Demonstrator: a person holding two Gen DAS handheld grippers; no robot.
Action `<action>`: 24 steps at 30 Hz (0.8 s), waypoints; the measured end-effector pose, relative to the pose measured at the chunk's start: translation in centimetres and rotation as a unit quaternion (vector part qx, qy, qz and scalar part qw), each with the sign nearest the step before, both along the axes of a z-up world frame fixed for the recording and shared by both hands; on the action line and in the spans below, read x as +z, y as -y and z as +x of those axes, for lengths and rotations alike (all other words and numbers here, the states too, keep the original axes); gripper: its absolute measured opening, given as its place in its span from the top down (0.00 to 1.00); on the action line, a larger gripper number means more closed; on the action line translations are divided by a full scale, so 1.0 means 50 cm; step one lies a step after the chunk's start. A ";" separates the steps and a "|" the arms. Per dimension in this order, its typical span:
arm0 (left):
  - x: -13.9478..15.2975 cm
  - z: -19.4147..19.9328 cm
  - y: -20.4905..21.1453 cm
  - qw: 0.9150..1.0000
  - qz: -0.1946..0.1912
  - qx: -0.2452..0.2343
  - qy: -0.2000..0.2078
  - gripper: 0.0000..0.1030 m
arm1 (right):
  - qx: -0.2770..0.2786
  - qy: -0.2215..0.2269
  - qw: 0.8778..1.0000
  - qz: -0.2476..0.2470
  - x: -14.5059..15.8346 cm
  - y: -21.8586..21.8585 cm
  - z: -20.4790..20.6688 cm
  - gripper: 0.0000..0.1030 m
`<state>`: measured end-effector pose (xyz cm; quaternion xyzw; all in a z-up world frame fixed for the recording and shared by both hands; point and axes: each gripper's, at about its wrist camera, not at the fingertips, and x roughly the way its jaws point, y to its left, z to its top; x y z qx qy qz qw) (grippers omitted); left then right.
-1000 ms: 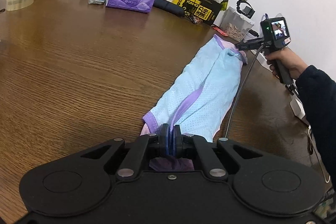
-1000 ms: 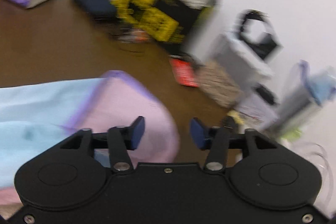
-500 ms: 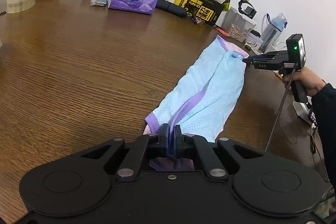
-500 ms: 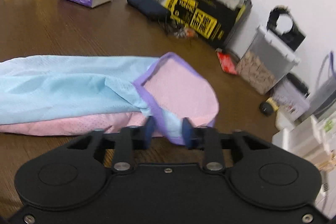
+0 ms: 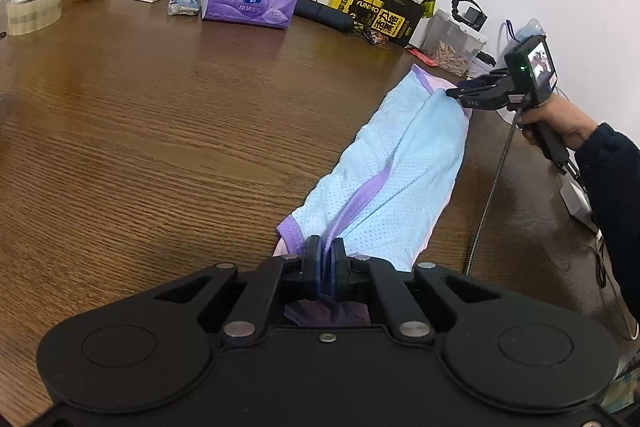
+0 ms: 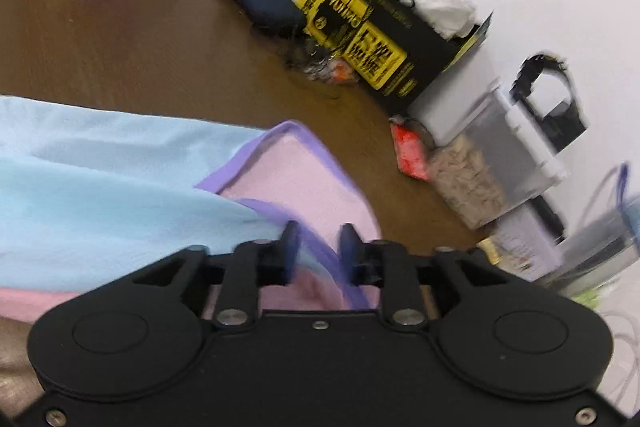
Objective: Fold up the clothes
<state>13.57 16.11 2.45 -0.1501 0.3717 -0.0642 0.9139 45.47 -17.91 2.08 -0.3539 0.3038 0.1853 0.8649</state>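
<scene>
We see the light-blue mesh garment with purple trim and pink lining [image 5: 404, 163] lying lengthwise on the brown wooden table [image 5: 160, 115]. Our left gripper [image 5: 328, 259] is clamped on its near end. Our right gripper [image 6: 318, 247], jaws just reopened, straddles the far end without pressing it.

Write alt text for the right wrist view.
The right gripper hangs with its blue fingers apart over the purple-trimmed end of a light blue and pink mesh garment lying on a brown wooden table. A yellow-and-black box stands against the white wall behind.
</scene>
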 end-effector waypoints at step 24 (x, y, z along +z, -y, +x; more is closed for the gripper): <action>-0.002 -0.078 0.184 0.994 -0.015 -0.106 -0.016 0.95 | 0.131 -0.162 0.961 0.184 0.033 -0.005 -0.270 0.20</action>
